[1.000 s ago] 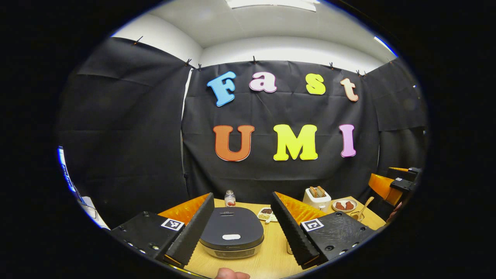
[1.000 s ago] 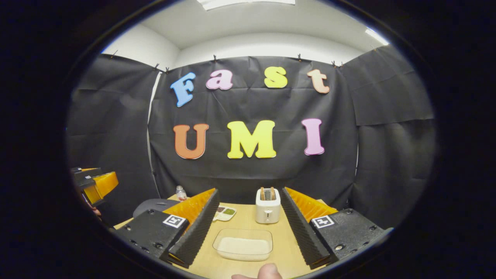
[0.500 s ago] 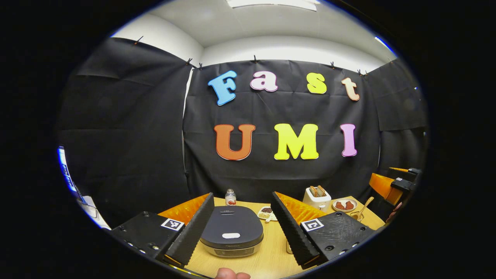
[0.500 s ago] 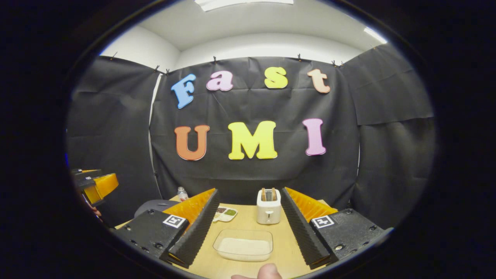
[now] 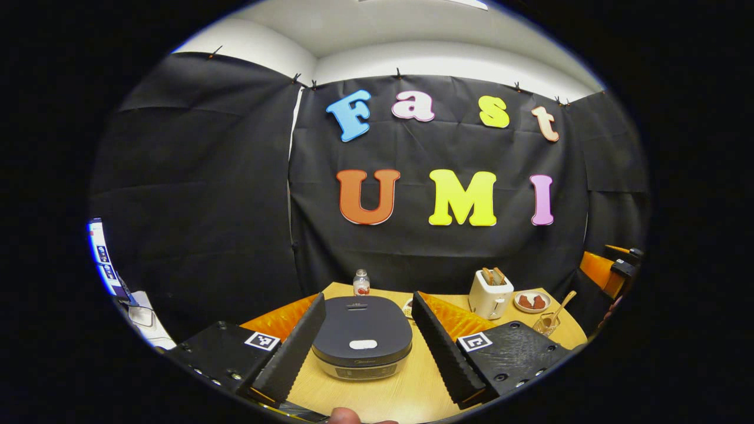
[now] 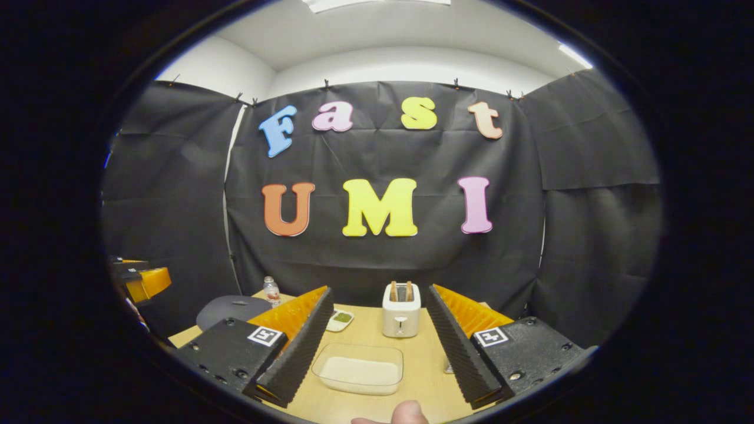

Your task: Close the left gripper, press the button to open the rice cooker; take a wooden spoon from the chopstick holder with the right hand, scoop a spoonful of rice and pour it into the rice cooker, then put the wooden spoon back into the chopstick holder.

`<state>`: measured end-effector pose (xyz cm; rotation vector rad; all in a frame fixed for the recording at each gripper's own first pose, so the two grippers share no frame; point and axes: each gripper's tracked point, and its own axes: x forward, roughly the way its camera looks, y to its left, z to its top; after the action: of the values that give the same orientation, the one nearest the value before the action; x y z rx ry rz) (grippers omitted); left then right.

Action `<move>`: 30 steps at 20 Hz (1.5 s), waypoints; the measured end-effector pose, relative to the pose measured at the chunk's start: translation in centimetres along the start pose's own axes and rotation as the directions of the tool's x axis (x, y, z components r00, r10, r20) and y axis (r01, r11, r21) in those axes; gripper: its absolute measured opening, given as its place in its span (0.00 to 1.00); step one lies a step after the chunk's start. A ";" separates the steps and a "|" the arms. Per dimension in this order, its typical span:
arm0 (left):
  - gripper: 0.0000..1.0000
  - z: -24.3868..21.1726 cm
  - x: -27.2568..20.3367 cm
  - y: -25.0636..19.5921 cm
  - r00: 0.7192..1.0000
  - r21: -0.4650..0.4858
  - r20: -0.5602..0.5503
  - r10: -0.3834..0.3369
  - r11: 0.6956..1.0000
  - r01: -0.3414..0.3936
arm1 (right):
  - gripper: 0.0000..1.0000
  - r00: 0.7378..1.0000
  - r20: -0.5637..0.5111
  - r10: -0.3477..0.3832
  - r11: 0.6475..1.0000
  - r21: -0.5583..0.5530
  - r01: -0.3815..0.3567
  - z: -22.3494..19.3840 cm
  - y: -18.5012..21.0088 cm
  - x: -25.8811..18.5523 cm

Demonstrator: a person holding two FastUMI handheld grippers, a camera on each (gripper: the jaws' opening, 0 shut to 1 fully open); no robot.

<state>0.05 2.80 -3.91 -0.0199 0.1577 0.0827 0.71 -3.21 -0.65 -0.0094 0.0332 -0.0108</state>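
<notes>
The table looks like smooth, light wood. The rice cooker has a dark, matt plastic lid, and the rice box is clear, shiny plastic. The white toaster looks smooth and a bit glossy.

Chopstick holder too small to make out; plate food unclear, tray half hidden by finger.

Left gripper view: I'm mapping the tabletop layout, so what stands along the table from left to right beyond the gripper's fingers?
Rice cooker → toaster → plate of food → chopstick holder with the wooden spoon.
</notes>
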 end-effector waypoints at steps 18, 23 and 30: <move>0.00 -12.5 8.7 1.2 0.851 -0.119 -0.518 -0.082 0.993 0.023 | 1.00 0.982 -0.070 -0.173 0.983 0.049 0.177 -3.0 -10.4 2.4; 0.00 -15.1 10.6 0.4 0.810 -0.213 -0.571 -0.134 0.977 0.012 | 1.00 0.975 -0.084 -0.207 0.977 0.044 0.211 -3.7 -12.1 2.9; 0.00 -16.1 11.6 0.3 0.797 -0.224 -0.587 -0.140 0.975 0.006 | 1.00 0.968 -0.119 -0.220 0.972 0.058 0.228 -4.9 -12.9 3.4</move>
<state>8.95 3.66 -21.66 -0.2700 0.7913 0.0117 3.81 -16.22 -5.52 0.0593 0.1441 -0.2394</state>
